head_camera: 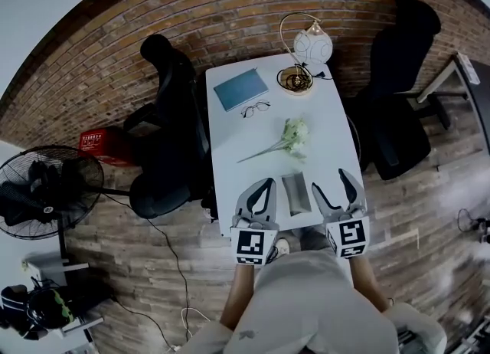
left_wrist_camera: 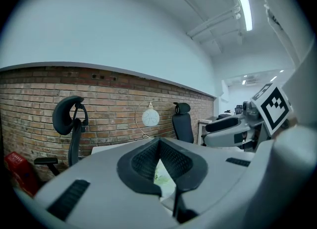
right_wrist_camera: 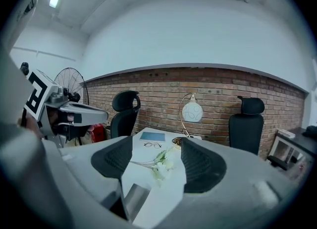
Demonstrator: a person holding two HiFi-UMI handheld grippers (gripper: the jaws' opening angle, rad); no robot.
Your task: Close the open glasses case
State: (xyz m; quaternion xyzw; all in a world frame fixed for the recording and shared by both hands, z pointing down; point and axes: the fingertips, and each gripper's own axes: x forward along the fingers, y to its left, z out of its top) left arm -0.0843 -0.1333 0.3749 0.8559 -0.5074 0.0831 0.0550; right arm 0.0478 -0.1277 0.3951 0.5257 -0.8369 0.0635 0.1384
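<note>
Glasses case — lid position unclear.

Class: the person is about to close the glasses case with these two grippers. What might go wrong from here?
1. The glasses case lies near the front edge of the table; a push might slide it off.
2. The left gripper has its jaws together, so it can only press, and may slip off the case.
3. The flowers lie just beyond the case; the right gripper, jaws apart, might brush them.
</note>
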